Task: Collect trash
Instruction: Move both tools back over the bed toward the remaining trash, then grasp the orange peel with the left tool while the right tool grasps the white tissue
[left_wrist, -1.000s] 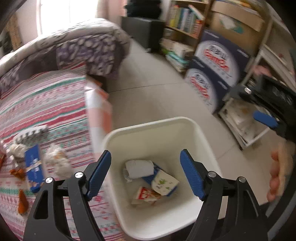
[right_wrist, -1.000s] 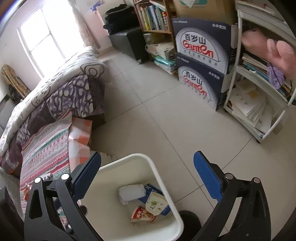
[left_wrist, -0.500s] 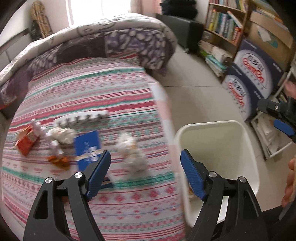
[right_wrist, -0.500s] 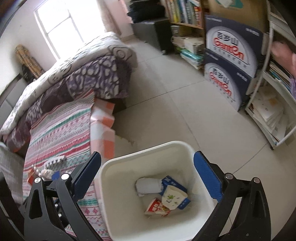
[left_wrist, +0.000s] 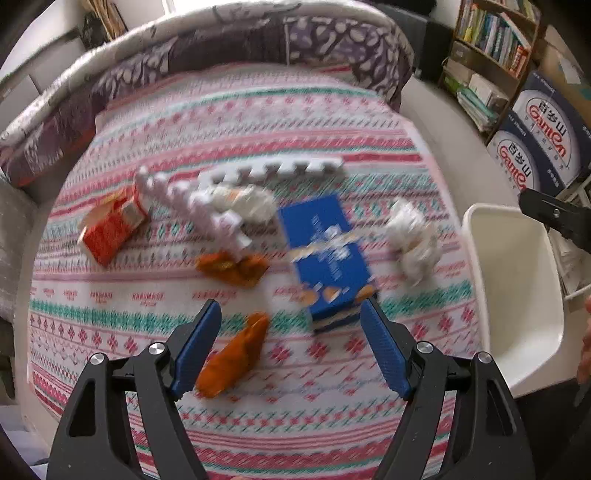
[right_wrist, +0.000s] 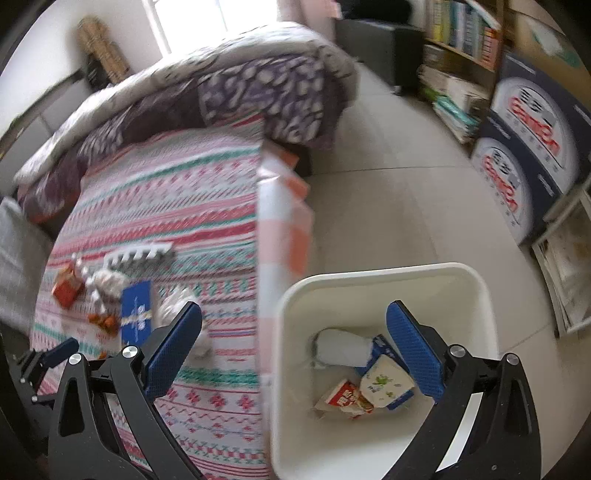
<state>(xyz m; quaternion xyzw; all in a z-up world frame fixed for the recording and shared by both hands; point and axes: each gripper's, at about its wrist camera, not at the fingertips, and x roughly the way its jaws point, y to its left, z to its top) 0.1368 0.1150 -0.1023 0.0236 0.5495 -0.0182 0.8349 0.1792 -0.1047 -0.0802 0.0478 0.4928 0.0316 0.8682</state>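
Note:
Trash lies scattered on the striped bedspread (left_wrist: 258, 122): a red carton (left_wrist: 110, 225), a blue box (left_wrist: 327, 254), two orange wrappers (left_wrist: 232, 267) (left_wrist: 234, 354), crumpled tissues (left_wrist: 415, 240) and toothed foam strips (left_wrist: 273, 171). My left gripper (left_wrist: 291, 314) hovers open above the nearer wrapper and the blue box, holding nothing. The white bin (right_wrist: 369, 280) stands on the floor against the bed's side, with a paper wad (right_wrist: 341, 345) and cartons (right_wrist: 386, 384) inside. My right gripper (right_wrist: 294, 314) is open and empty over the bin's left rim.
A purple patterned quilt (right_wrist: 258, 85) is heaped at the far end of the bed. Printed cardboard boxes (right_wrist: 532, 140), bookshelves (right_wrist: 461, 33) and a rack of papers (right_wrist: 565, 273) line the right wall. Pale tiled floor (right_wrist: 406, 206) lies between them and the bed.
The left gripper swung from above the bin to over the bed's trash. The right gripper shifted left, bringing the bin under it and the bed into view. Both stayed open.

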